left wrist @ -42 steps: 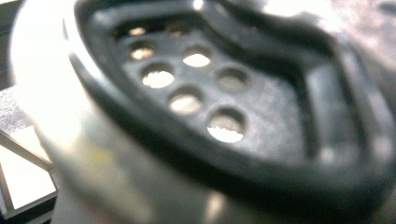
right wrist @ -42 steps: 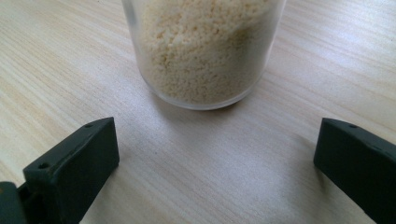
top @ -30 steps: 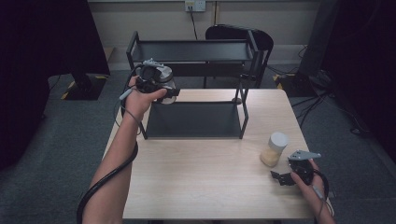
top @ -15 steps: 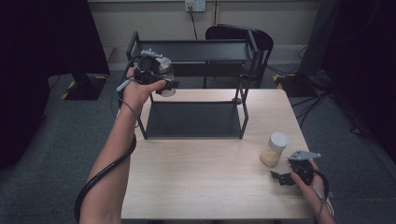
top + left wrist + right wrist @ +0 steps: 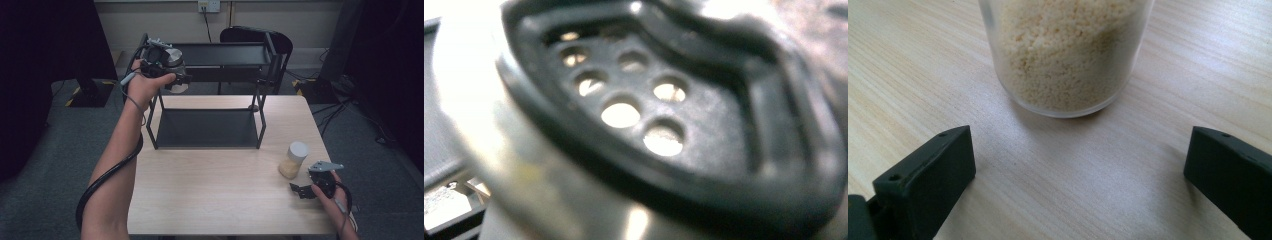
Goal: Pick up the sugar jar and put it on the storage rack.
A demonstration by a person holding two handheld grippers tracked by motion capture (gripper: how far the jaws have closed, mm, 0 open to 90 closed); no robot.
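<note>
My left gripper [image 5: 176, 79] is clamped on a shaker jar [image 5: 174, 61] beside the shelf [image 5: 225, 54] top. The jar seems rigid, smooth and slippery, so I grip its body firmly.

My left arm reaches far forward, forearm stretched out, left gripper [image 5: 176, 80] raised and its jaws clamped tight. My right hand [image 5: 327, 187] rests low near me; right gripper [image 5: 299, 191] level, jaws spread wide apart.
</note>
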